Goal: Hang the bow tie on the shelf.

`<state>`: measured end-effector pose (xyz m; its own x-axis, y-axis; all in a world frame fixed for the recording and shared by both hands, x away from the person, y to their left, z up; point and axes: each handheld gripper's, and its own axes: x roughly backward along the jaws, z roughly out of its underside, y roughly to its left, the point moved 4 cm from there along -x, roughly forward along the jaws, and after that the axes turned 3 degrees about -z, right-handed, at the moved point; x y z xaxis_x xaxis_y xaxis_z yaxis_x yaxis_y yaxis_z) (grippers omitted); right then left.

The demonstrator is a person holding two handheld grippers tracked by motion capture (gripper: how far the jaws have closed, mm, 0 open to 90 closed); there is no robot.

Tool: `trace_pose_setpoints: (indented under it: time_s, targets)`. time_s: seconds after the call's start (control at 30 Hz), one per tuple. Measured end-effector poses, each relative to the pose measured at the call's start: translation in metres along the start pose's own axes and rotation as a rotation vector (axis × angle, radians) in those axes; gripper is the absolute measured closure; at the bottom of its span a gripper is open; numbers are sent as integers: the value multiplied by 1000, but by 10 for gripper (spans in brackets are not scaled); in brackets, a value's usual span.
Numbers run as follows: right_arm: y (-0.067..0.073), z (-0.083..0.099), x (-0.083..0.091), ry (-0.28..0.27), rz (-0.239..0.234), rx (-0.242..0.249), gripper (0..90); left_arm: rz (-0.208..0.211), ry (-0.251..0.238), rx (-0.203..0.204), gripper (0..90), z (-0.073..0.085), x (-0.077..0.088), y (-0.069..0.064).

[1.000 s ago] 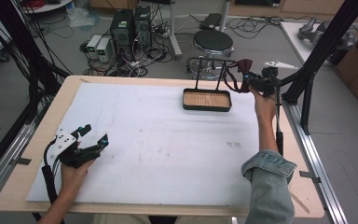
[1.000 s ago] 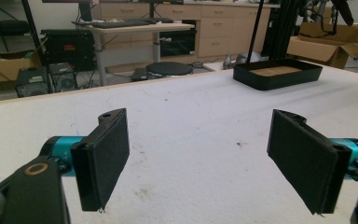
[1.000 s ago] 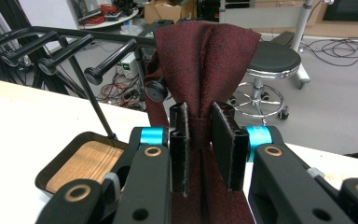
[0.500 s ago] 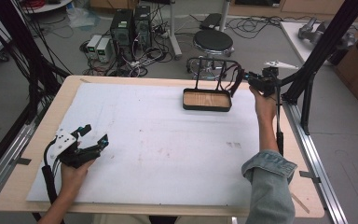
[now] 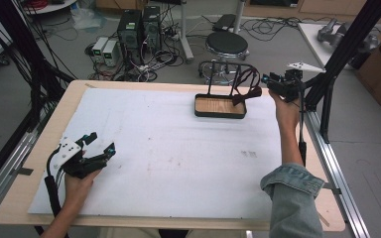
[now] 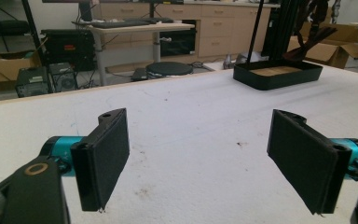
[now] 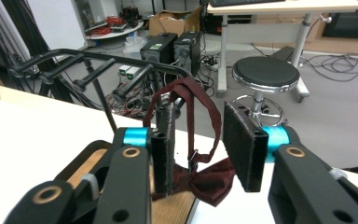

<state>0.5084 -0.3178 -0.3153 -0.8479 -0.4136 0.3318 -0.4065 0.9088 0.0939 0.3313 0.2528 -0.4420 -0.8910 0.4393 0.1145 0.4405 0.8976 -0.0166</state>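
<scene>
Risk: bow tie (image 7: pixel 205 179) strap hangs on rack (image 7: pixel 98 58) over tray (image 5: pixel 219 106), right gripper (image 7: pixel 200 140) open beside it; a snagged strap tips the rack; left gripper (image 6: pixel 200 163) open, idle over counter (image 5: pixel 178 148).

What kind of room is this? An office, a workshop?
Probably a lab or workshop: computer towers and tangled cables on the floor, a round stool, and a table framed by black metal struts.

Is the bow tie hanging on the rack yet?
Yes: the bow tie's strap loops over a rack peg, bow dangling at the tray.
</scene>
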Motion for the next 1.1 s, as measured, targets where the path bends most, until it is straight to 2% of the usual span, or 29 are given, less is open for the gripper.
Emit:
trace_pose_setpoints:
  time_s: [0.1,0.47,0.67,0.77,0.9,1.1]
  targets:
    - [3,-4,7,-7,-7,13,586,-1,-1,1,211,0,0,0]
    - [18,-19,36,-68,-47,51,535,-4,-1,0,211,0,-1,0]
    - [27,-25,52,-93,-81,63,475,-5,0,1,211,0,-1,0]
    - [34,-28,62,-105,-108,77,446,-5,0,-1,211,0,-1,0]
    - [43,-29,74,-140,-112,106,402,-5,-1,-4,211,0,-1,0]
    - [59,-25,94,-158,-126,122,310,-6,1,-6,210,0,0,-1]
